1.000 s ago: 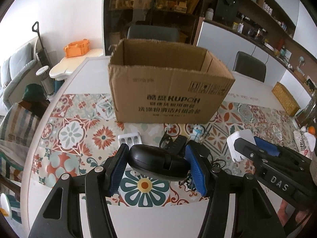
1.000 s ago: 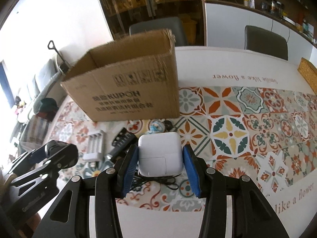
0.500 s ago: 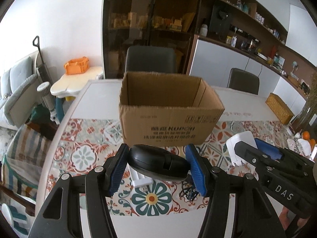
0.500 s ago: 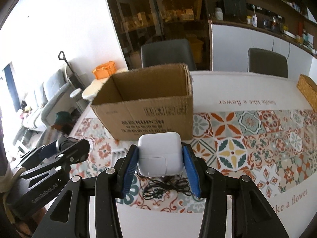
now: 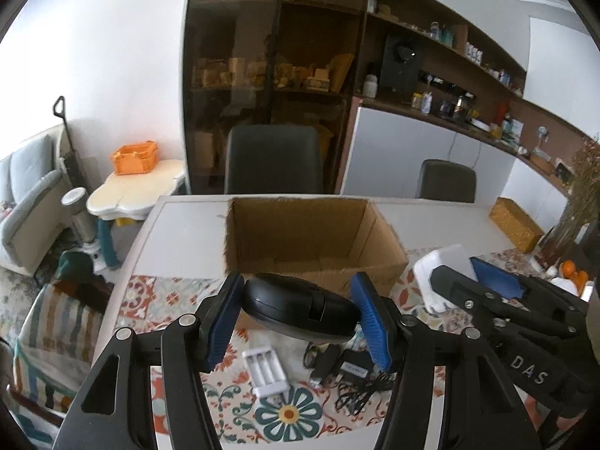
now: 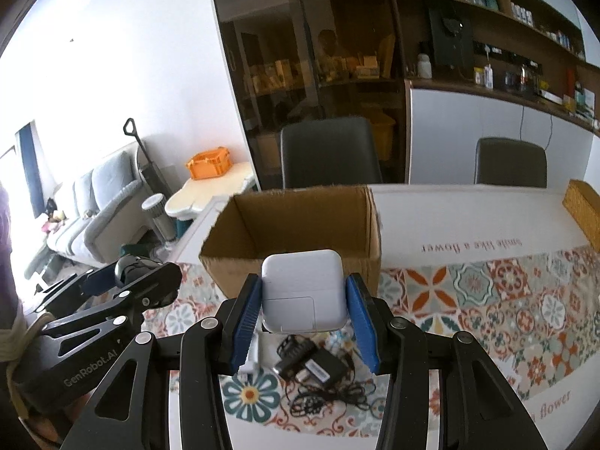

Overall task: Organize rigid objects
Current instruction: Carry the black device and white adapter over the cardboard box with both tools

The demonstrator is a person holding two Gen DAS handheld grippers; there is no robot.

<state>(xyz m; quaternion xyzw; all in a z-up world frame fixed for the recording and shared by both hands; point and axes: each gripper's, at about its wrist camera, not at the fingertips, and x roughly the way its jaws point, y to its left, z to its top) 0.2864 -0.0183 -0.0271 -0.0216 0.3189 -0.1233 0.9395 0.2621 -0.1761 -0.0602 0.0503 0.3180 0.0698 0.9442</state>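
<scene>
The left hand-held gripper [image 5: 298, 309] pinches a black computer mouse [image 5: 298, 311] between its blue pads, and the right hand-held gripper [image 6: 303, 305] pinches a white power adapter [image 6: 303, 290] the same way; both are held in the air just in front of the open cardboard box [image 5: 300, 240] that stands on the table [image 6: 468, 221]. The step in hand appears to be carrying both things over the near wall of the box and dropping them in. To do it well, each load should clear the near rim before it goes forward, the two grippers should stay apart from each other as they close in on the one opening, and the pads should part only once the things hang over the bare box floor. The mouse lies crosswise, its long axis running from pad to pad, so it is gripped by its ends and could swivel if knocked on the rim. The adapter is nearly square, gripped on its two side faces with its broad face toward the camera. A white battery charger [image 5: 265, 373] and a black adapter with tangled cable [image 6: 318, 371] lie on the patterned cloth below, not yet packed.
</scene>
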